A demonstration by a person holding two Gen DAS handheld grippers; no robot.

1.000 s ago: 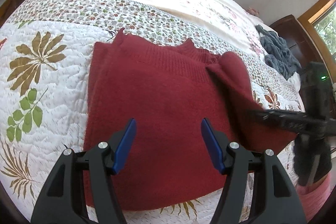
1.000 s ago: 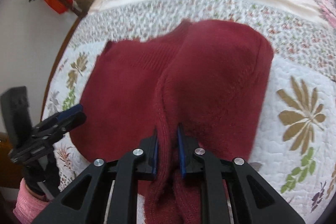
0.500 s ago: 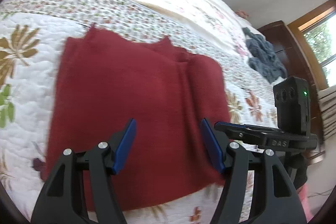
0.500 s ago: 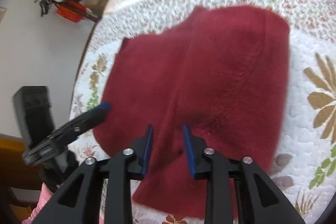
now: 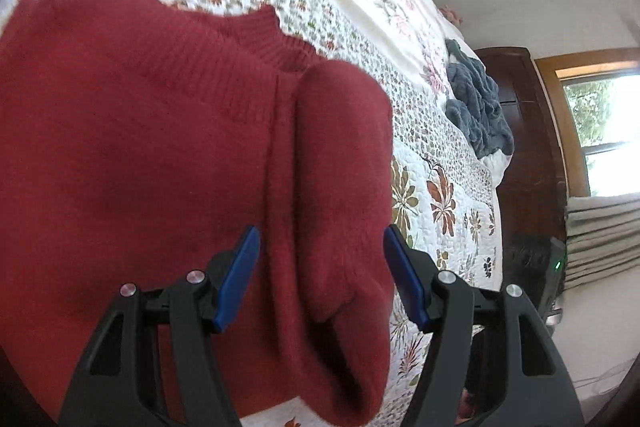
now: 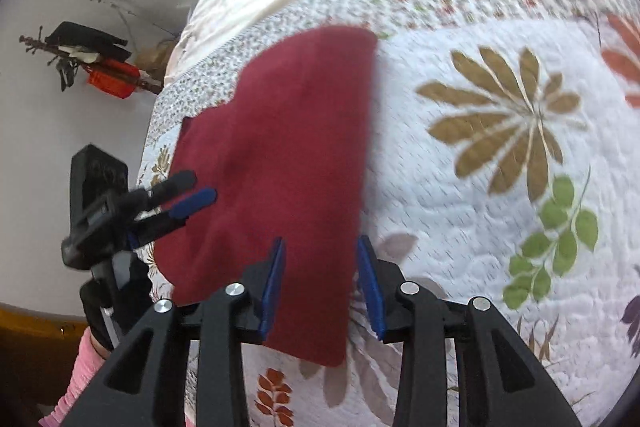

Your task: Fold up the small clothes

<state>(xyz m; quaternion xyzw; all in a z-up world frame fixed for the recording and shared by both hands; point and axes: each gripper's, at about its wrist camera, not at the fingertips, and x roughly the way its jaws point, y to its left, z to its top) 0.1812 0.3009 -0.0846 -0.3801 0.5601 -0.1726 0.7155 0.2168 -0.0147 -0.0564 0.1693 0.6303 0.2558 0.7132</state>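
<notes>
A dark red knitted sweater [image 5: 140,155] lies flat on a floral quilt [image 6: 500,187], its ribbed neckline toward the quilt's band of small flowers. One side is folded inward over the body, forming a long soft roll along that edge, with a straight folded side facing the quilt's large brown leaf print. The knit looks fuzzy and thick. Its hem reaches close to the quilt's near edge, the fabric lying smooth across the middle.
</notes>
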